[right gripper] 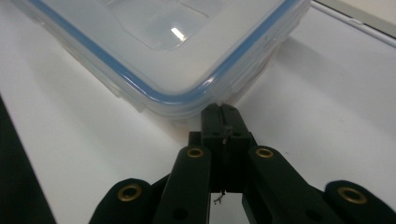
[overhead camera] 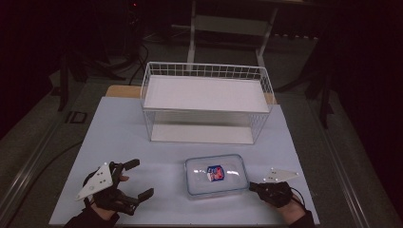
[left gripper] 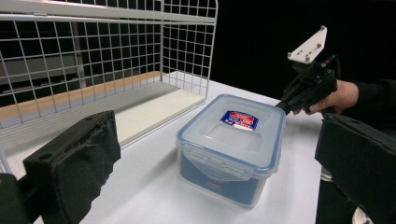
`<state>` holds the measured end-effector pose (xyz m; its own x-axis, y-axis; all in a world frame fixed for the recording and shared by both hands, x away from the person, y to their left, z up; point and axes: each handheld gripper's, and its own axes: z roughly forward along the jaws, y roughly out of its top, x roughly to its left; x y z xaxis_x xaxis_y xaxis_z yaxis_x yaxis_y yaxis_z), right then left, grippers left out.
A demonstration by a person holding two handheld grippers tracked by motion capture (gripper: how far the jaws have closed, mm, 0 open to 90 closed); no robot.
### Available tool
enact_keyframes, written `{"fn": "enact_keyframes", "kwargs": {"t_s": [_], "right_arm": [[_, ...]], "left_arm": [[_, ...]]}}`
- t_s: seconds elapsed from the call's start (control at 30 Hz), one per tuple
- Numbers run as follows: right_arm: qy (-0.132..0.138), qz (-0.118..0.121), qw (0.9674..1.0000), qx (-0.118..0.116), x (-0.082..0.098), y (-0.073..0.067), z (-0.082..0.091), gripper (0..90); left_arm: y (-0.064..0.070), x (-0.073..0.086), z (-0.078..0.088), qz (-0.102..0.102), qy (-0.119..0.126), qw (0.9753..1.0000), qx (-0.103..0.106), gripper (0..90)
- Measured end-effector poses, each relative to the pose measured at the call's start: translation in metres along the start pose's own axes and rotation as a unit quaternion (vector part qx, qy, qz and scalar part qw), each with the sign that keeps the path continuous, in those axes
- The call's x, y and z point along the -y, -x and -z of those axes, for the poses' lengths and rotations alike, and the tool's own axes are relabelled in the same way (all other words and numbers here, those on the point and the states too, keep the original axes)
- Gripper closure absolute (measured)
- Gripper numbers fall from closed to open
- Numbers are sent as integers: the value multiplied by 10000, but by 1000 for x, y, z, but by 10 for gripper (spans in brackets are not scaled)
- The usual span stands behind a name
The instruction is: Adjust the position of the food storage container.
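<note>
Your lunch box [overhead camera: 216,175] sits lidded on the worktop [overhead camera: 119,137] before the empty wire rack [overhead camera: 205,100], unmoved I'd judge: left tongs [overhead camera: 138,179] spread wide beside it, right tongs [right gripper: 222,116] pressed together at its corner.

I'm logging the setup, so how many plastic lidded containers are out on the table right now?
1. A clear container with a blue-sealed lid sits on the white table in front of the empty wire rack, between the two grippers, lid on.
</note>
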<state>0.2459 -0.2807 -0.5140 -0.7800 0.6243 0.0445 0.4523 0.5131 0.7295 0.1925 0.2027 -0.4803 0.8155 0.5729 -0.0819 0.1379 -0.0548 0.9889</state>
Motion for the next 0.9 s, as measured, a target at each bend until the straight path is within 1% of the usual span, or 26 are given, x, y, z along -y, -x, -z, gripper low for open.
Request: {"fn": "enact_keyframes", "kwargs": {"t_s": [0.2, 0.43, 0.5, 0.57, 0.67, 0.77, 0.9], "right_arm": [[-38, 125, 9998, -139, -4, -8, -4, 900], [-75, 265, 9992, -285, -9, -15, -10, 900], [-95, 283, 9992, -280, -10, -16, -12, 900], [-95, 287, 9990, -328, -12, -17, -15, 900], [-105, 362, 9985, -394, -14, -20, -18, 900], [-134, 389, 9985, -368, -17, -20, -21, 900], [-138, 418, 9982, -400, -20, -21, -26, 900]], "left_arm": [[0, 1, -2, -1, -67, 10000, 5, 0], [0, 1, -2, -3, -74, 10000, 9, 0], [0, 1, -2, -7, -72, 10000, 9, 0], [0, 1, -2, -8, -77, 10000, 11, 0], [0, 1, -2, -9, -73, 10000, 8, 0], [0, 1, -2, -10, -69, 10000, 12, 0], [1, 1, -1, -18, -80, 10000, 12, 0]]}}
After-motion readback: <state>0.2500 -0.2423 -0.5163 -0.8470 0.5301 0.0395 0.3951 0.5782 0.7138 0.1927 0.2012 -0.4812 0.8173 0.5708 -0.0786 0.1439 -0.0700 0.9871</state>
